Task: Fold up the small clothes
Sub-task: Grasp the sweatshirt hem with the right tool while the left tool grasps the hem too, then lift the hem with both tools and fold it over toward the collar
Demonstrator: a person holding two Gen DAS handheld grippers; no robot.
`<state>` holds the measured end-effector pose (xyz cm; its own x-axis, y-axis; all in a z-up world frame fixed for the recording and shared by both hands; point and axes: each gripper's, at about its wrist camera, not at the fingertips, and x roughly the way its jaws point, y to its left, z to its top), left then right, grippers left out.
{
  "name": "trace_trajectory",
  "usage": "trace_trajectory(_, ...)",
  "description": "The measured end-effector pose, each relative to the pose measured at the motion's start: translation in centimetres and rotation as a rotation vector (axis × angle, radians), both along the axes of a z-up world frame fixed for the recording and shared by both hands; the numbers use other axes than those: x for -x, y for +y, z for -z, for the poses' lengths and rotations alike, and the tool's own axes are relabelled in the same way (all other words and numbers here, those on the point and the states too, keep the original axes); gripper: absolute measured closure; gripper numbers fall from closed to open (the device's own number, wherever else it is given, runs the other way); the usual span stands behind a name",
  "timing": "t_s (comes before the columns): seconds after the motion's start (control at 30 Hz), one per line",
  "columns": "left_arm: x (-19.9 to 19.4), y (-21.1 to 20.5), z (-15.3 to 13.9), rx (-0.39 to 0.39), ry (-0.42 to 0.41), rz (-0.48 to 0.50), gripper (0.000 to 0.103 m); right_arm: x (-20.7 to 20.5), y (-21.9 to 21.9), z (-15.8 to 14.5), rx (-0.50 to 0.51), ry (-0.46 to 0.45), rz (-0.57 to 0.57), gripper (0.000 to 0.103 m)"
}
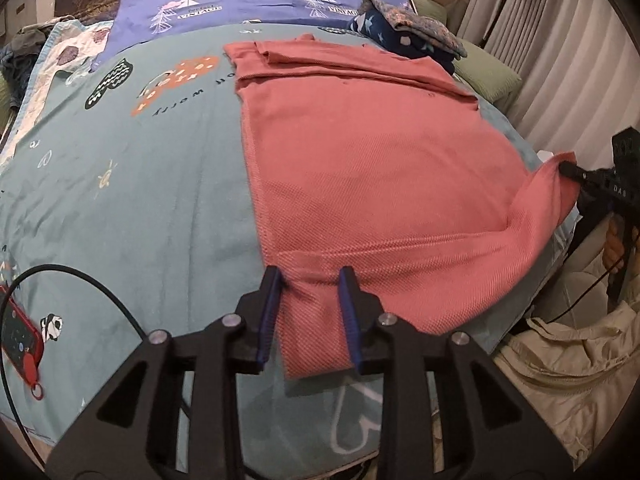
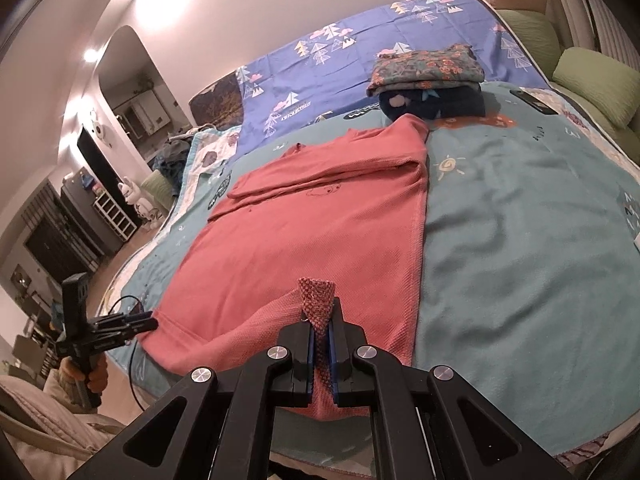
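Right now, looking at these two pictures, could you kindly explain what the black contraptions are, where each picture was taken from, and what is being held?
These are no robot arms: a person holds a handheld two-finger tool in each hand, each with a camera looking along its fingers. One picture is from the left tool, the other from the right tool. On the bed, over a teal blanket, lies a pink garment; folded clothes are stacked beyond it. The right tool is shut on one near corner of the garment. The left tool is open, with the other near corner lying between its fingers.
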<state>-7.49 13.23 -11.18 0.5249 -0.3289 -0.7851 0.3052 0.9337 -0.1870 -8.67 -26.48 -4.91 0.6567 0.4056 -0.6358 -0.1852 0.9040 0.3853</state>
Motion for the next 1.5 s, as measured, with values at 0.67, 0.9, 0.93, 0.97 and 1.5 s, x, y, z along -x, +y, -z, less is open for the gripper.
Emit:
trace_trajectory(0.67, 0.9, -0.4, -3.1, -0.098, -0.117, 0.005, 0.094, 1.0, -0.1, -1.4, -0.023, -0.046, 0.028, 0.098)
trace_trajectory(0.9, 1.2, -0.1, -2.5, -0.096, -0.103, 0.001, 0.091, 1.2, 0.2, -1.2, -0.016, -0.038, 0.016, 0.098)
trace_trajectory(0.93, 1.0, -0.1, -2.4, -0.091, -0.100, 0.004, 0.091, 1.1, 0.1, -1.1, -0.018, -0.037, 0.016, 0.098)
trace_trajectory(0.97, 0.9, -0.2, -2.3, -0.087, -0.097, 0.009, 0.091, 1.0, 0.1, -1.1, -0.021, -0.036, 0.017, 0.098)
trace_trajectory(1.5, -0.5, 1.4, -9.9, 0.047, -0.337, -0.038, 0.097, 0.4, -1.2, -4.9, -0.049, -0.156, 0.074, 0.098)
